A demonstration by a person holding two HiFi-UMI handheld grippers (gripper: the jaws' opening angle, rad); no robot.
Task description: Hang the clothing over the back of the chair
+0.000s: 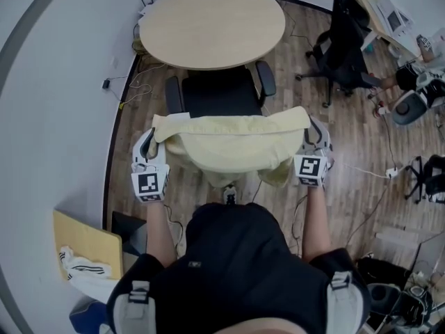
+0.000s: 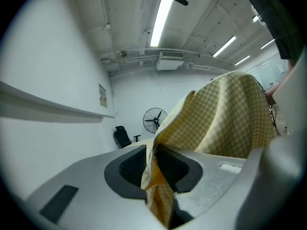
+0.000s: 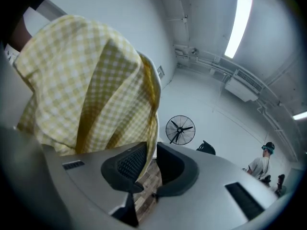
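A pale yellow checked garment hangs stretched between my two grippers, just at the near side of a black office chair. It covers the top of the chair's back, and I cannot tell whether it rests on it. My left gripper holds its left corner and my right gripper its right corner. In the left gripper view the left gripper is shut on a bunched fold of the garment. In the right gripper view the right gripper pinches the edge of the garment.
The chair is tucked under a round wooden table. A second black chair stands at the right by a desk. Cables trail over the wooden floor. A board with a white cloth lies at the lower left by the wall.
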